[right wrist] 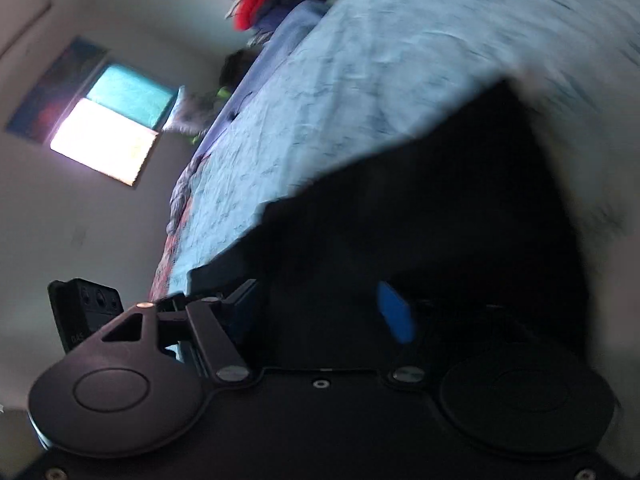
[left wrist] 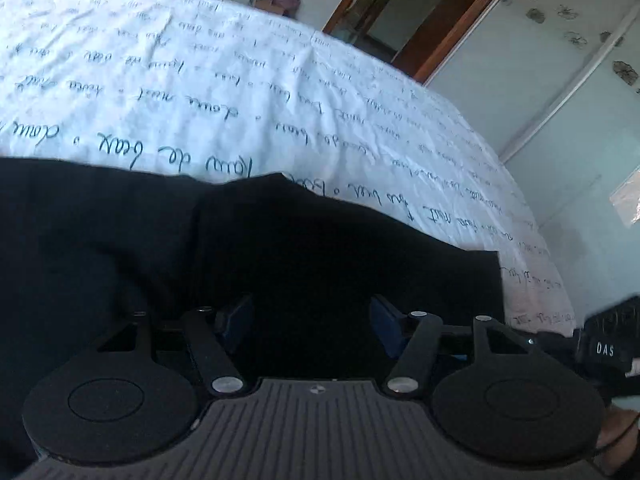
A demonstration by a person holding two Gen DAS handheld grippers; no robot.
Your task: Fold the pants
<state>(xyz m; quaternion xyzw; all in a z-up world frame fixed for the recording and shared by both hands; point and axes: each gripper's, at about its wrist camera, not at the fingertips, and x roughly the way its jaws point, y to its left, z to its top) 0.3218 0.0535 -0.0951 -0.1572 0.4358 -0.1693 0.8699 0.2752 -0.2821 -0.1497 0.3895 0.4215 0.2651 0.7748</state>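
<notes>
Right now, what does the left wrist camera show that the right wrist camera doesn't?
Only the left wrist view shows the pale wardrobe doors with flower decals, the wooden door frame, and readable script on the sheet. Only the right wrist view shows a bright window and a red item at the bed's far end. Both show the black pants on the white printed bedsheet, with each camera's own gripper, left gripper and right gripper, open over the dark fabric.

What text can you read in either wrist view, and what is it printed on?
"DAS": white letters on the black device at the right edge of the left wrist view.
Cursive script across the white bedsheet: upside down here, not reliably readable.
Right wrist view: sheet print blurred; nothing readable.
</notes>
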